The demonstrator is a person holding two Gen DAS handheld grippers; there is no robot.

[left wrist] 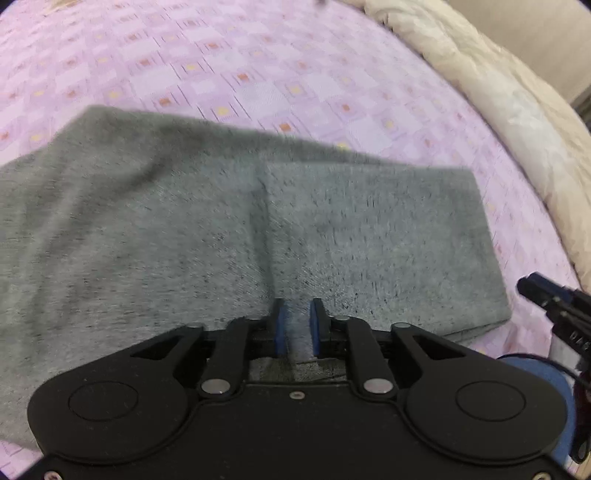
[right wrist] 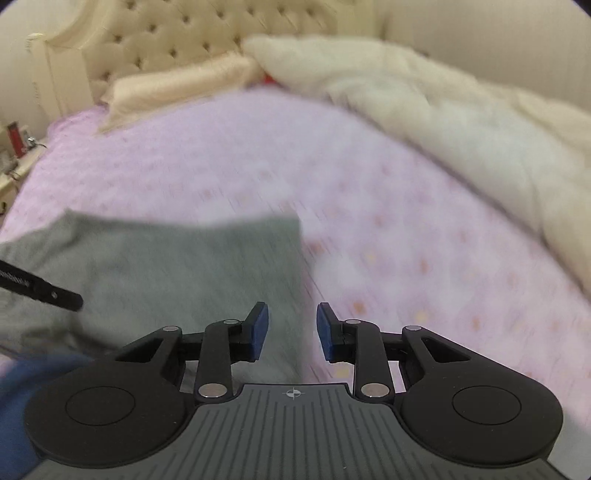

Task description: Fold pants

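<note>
Grey pants [left wrist: 184,229] lie folded on a pink patterned bedsheet [left wrist: 229,66]. In the left wrist view a folded layer [left wrist: 376,240] lies on top at the right, its edge running down the middle. My left gripper [left wrist: 298,314] hovers over the near edge of the pants, its blue pads a narrow gap apart with nothing clearly between them. My right gripper [right wrist: 292,325] is open and empty above the right edge of the pants [right wrist: 177,266]. The right gripper's tip shows at the far right of the left wrist view [left wrist: 539,288].
A cream duvet [right wrist: 461,122] is piled along the right side of the bed. A cream pillow [right wrist: 177,88] and a tufted headboard [right wrist: 177,33] are at the far end. A nightstand with small items [right wrist: 14,147] stands at the left.
</note>
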